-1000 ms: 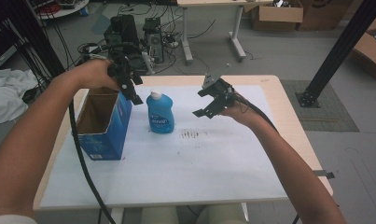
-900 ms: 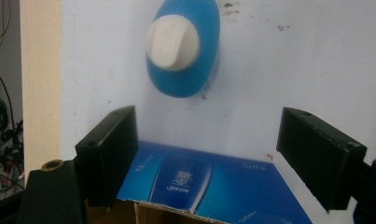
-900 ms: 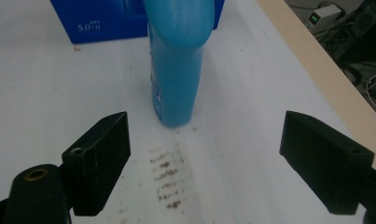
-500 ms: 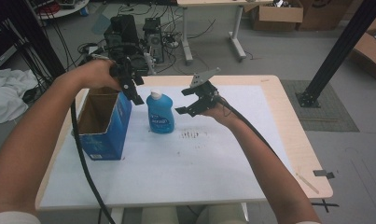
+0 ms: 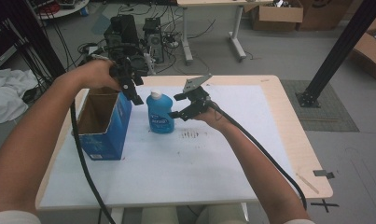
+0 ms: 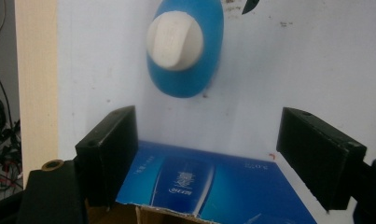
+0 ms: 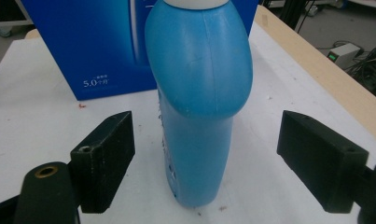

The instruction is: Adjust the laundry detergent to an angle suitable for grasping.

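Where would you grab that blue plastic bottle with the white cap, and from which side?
I would grip the blue plastic bottle low on its straight lower body, coming in level from the side where the right gripper already faces it. There the body is narrow and flat-sided, while the shoulder bulges above. The open jaws stand either side, not yet touching.

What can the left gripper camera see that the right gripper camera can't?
Left gripper view alone: the bottle's white cap from above, and the box's torn open top edge just below the left claw, whose jaws stand open.

Right gripper view alone: the bottle's side down to its base, standing upright between the open jaws of the right claw, apart from both, plus white print on the box's side.

Both: the blue bottle, the blue box and the white table.
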Demonstrator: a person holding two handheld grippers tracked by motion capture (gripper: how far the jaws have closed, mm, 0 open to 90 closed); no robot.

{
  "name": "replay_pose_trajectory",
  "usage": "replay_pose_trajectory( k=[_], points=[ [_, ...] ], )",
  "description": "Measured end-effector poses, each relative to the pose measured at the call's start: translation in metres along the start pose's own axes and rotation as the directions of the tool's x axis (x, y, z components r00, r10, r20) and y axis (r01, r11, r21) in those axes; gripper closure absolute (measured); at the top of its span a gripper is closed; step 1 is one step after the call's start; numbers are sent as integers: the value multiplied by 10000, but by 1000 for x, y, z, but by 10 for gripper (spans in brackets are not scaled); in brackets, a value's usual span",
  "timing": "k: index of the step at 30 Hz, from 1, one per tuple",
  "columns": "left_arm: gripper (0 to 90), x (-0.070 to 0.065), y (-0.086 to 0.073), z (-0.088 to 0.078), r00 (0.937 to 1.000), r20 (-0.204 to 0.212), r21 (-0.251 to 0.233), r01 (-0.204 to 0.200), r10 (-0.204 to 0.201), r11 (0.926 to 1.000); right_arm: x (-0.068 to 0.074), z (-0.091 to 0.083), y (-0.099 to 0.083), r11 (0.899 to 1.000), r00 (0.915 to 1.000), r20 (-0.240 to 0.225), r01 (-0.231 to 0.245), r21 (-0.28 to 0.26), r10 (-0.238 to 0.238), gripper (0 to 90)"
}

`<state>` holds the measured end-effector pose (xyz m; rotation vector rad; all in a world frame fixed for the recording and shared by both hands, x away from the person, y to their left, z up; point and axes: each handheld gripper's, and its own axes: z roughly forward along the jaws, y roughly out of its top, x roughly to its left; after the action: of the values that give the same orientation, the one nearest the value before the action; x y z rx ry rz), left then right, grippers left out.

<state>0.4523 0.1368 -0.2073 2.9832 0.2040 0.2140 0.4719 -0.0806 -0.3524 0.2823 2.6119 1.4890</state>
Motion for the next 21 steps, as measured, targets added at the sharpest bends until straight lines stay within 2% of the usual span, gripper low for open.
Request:
replay_pose_trajectory(
  k=[5, 10, 13, 17, 21],
  points=[
    [214, 0, 1, 0, 10000, 8, 2, -19, 19, 10000, 0, 6, 1, 9990, 9999, -118, 4, -444, -9, 202],
    [214, -1, 0, 0, 10000, 14, 50, -33, 33, 10000, 1, 15, 0, 9989, 9993, -381, -72, -455, 55, 178],
    [214, -1, 0, 1, 10000, 24, 78, -48, 48, 10000, 3, 20, -1, 9989, 9992, -382, -92, -453, 75, 178],
    [216, -1, 0, 1, 10000, 31, 79, -52, 52, 10000, 1, 26, -3, 9967, 9983, -448, -416, -693, 385, 173],
    [219, -1, 0, 1, 10000, -8, 60, -46, 46, 10000, 1, 32, 0, 9952, 9984, -513, -274, -941, 226, 214]
  ],
)
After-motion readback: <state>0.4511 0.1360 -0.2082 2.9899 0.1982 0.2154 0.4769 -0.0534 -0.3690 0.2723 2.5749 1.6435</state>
